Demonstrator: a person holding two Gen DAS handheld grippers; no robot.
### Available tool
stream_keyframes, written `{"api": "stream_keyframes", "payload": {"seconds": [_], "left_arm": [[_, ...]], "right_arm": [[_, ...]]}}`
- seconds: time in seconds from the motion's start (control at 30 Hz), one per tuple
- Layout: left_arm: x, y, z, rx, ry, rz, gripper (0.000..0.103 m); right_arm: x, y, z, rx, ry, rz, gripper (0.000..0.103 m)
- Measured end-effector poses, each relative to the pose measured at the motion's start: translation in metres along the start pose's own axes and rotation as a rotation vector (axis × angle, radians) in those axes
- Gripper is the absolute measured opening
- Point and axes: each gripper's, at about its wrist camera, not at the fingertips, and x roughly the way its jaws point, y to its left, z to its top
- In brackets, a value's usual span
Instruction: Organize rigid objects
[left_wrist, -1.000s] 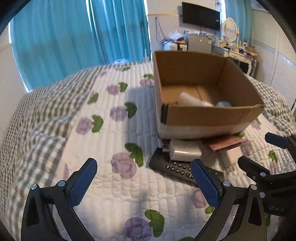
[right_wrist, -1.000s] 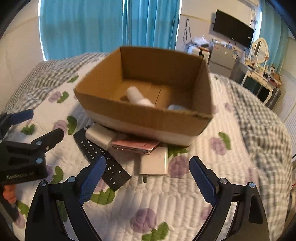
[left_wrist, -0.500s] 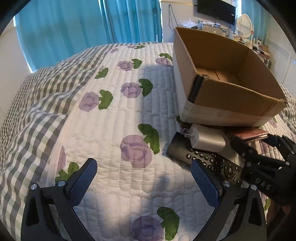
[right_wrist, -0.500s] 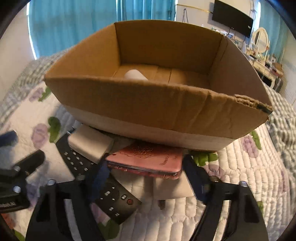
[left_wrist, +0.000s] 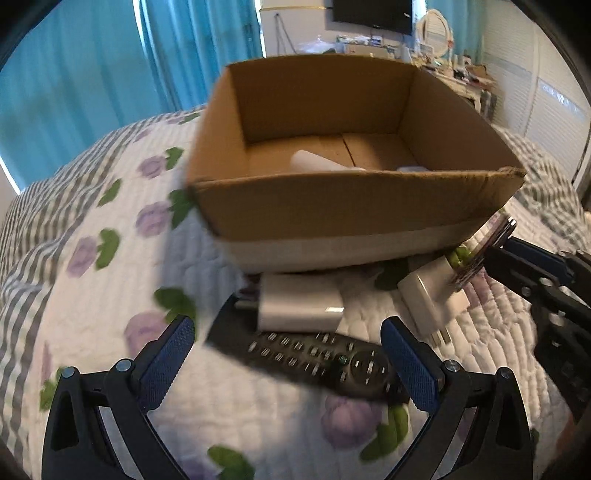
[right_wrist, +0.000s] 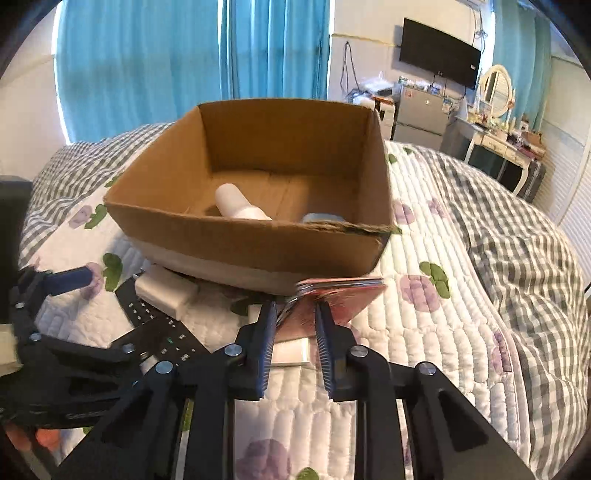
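Observation:
A cardboard box (left_wrist: 354, 206) (right_wrist: 258, 243) stands on the bed with a white bottle (right_wrist: 236, 203) and a pale object inside. My right gripper (right_wrist: 295, 314) is shut on a pink phone (right_wrist: 340, 295), lifted and tilted just in front of the box's near wall; the phone's edge shows in the left wrist view (left_wrist: 484, 254). My left gripper (left_wrist: 284, 354) is open, low over a black remote (left_wrist: 317, 354) (right_wrist: 159, 328). A white charger block (left_wrist: 299, 302) (right_wrist: 166, 291) rests on the remote. A second white adapter (left_wrist: 428, 295) lies to its right.
The floral quilt (left_wrist: 110, 258) covers the bed, with a grey checked blanket (right_wrist: 517, 229) on the right. Teal curtains, a TV, a fridge and a dressing table stand beyond the bed.
My right gripper closed on the pink phone and lifted it off the white adapter. My left gripper swung right, toward the remote and box.

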Motion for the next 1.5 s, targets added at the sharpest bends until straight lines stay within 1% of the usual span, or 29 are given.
{"api": "stream_keyframes", "payload": {"seconds": [0.1, 0.13, 0.17, 0.2, 0.23, 0.27, 0.3, 0.33, 0.4, 0.43, 0.47, 0.5, 0.7, 0.73, 0.8, 0.83, 0.87, 0.9, 0.93, 0.97, 1.03, 1.13, 1.17, 1.2, 1.23, 1.27, 1.3, 1.37, 1.5], "left_arm": [[0.018, -0.006, 0.003, 0.012, 0.016, 0.029, 0.102], [0.024, -0.007, 0.003, 0.01, 0.02, 0.037, 0.098], [0.029, -0.007, 0.004, 0.006, 0.026, 0.039, 0.089], [0.034, -0.007, 0.004, 0.001, 0.037, 0.039, 0.086], [0.037, -0.007, 0.004, 0.004, 0.033, 0.056, 0.084], [0.037, -0.009, 0.004, 0.014, 0.024, 0.063, 0.081], [0.036, -0.01, 0.004, 0.025, 0.017, 0.065, 0.073], [0.034, -0.01, 0.004, 0.026, 0.009, 0.078, 0.069], [0.03, -0.005, 0.003, 0.01, 0.01, 0.05, 0.069], [0.028, -0.004, 0.002, 0.007, 0.01, 0.043, 0.069], [0.025, -0.003, 0.002, 0.008, 0.009, 0.036, 0.069], [0.022, -0.003, 0.0, 0.01, 0.009, 0.028, 0.069], [-0.004, -0.005, -0.005, 0.013, -0.015, -0.025, 0.069], [-0.008, -0.004, -0.005, 0.012, -0.014, -0.03, 0.069], [-0.011, -0.004, -0.006, 0.014, -0.011, -0.028, 0.069], [-0.013, -0.003, -0.008, 0.014, -0.009, -0.03, 0.069], [-0.011, -0.001, -0.011, 0.012, -0.008, -0.033, 0.069], [-0.012, 0.0, -0.012, 0.009, -0.006, -0.035, 0.069], [-0.013, 0.002, -0.014, 0.009, -0.003, -0.034, 0.069], [-0.015, 0.002, -0.018, 0.01, -0.001, -0.032, 0.069], [-0.01, 0.001, -0.019, 0.009, 0.005, -0.029, 0.069], [-0.006, -0.003, -0.02, 0.001, 0.011, -0.036, 0.069], [-0.006, -0.004, -0.02, 0.0, 0.011, -0.037, 0.069], [-0.006, -0.003, -0.02, 0.0, 0.012, -0.037, 0.069], [-0.007, -0.003, -0.02, -0.002, 0.01, -0.039, 0.069], [-0.007, -0.003, -0.02, -0.004, 0.009, -0.041, 0.069], [-0.007, -0.002, -0.019, -0.005, 0.009, -0.043, 0.069], [-0.009, -0.001, -0.018, -0.009, 0.005, -0.045, 0.069], [-0.023, -0.001, -0.019, -0.013, -0.007, -0.052, 0.069]], "right_arm": [[0.008, -0.012, -0.001, 0.057, 0.018, 0.043, 0.021], [0.011, -0.016, -0.002, 0.07, 0.024, 0.047, 0.018], [0.013, -0.017, -0.002, 0.08, 0.028, 0.055, 0.018], [0.013, -0.021, -0.002, 0.099, 0.027, 0.07, 0.018], [0.013, -0.022, -0.002, 0.112, 0.027, 0.08, 0.016], [0.014, -0.024, -0.002, 0.122, 0.028, 0.089, 0.013], [0.014, -0.025, -0.002, 0.128, 0.027, 0.098, 0.011], [0.013, -0.025, -0.001, 0.127, 0.024, 0.101, 0.009], [0.012, -0.023, -0.002, 0.117, 0.024, 0.097, 0.009], [0.012, -0.023, -0.002, 0.123, 0.022, 0.102, 0.007], [0.011, -0.023, -0.002, 0.13, 0.019, 0.108, 0.001], [0.01, -0.023, -0.002, 0.131, 0.017, 0.113, 0.0], [-0.003, -0.016, 0.001, 0.103, -0.009, 0.108, 0.0], [-0.002, -0.016, 0.0, 0.098, -0.002, 0.103, 0.0], [0.007, -0.018, -0.002, 0.118, 0.051, 0.12, 0.0], [0.014, -0.021, -0.005, 0.153, 0.078, 0.091, 0.008], [0.02, -0.023, -0.008, 0.177, 0.101, 0.076, 0.029], [0.027, -0.027, -0.012, 0.213, 0.111, 0.106, 0.04], [0.029, -0.03, -0.014, 0.246, 0.108, 0.129, 0.055], [0.029, -0.033, -0.015, 0.28, 0.104, 0.155, 0.061], [0.03, -0.037, -0.016, 0.33, 0.102, 0.191, 0.063], [0.03, -0.038, -0.016, 0.353, 0.094, 0.162, 0.063], [0.03, -0.041, -0.017, 0.367, 0.095, 0.165, 0.057], [0.032, -0.044, -0.018, 0.384, 0.097, 0.174, 0.048], [0.033, -0.047, -0.019, 0.4, 0.102, 0.177, 0.031], [0.033, -0.05, -0.02, 0.41, 0.105, 0.182, 0.026], [0.033, -0.051, -0.021, 0.416, 0.104, 0.178, 0.026], [0.029, -0.052, -0.022, 0.415, 0.087, 0.17, 0.02], [0.017, -0.046, -0.017, 0.348, 0.063, 0.124, 0.015]]}}
